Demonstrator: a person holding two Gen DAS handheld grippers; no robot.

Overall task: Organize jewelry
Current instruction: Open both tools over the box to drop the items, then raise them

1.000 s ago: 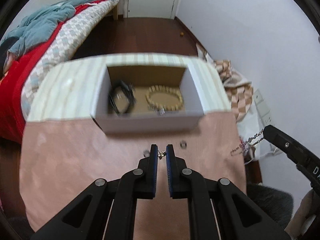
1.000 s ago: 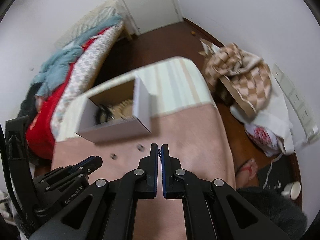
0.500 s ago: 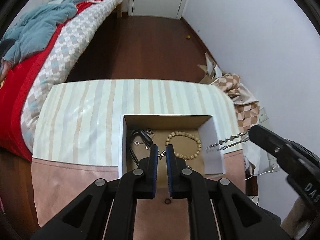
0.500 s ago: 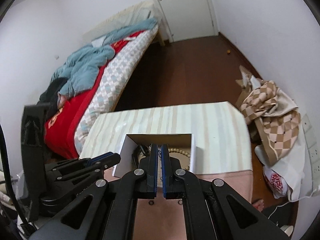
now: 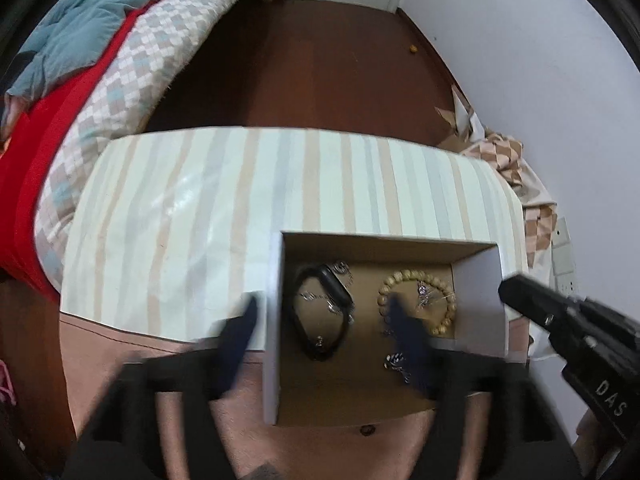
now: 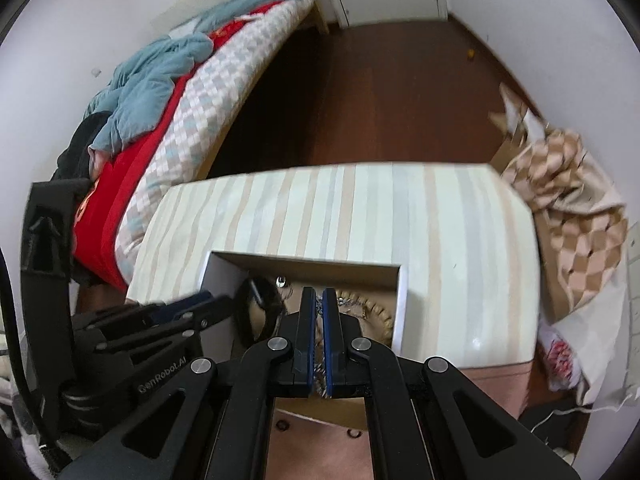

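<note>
The left gripper's fingers (image 5: 240,332) are spread wide over the box (image 5: 272,320), while the right gripper's fingers (image 6: 308,320) pinch a silver chain (image 6: 319,364).

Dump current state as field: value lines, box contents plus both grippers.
container: open white cardboard box on striped cloth
contents: black band, wooden bead bracelet, small silver pieces
left gripper: open, blurred, fingers straddling the box's left wall
right gripper: shut on silver chain, over the box
loose on pink cloth: small ring
</note>
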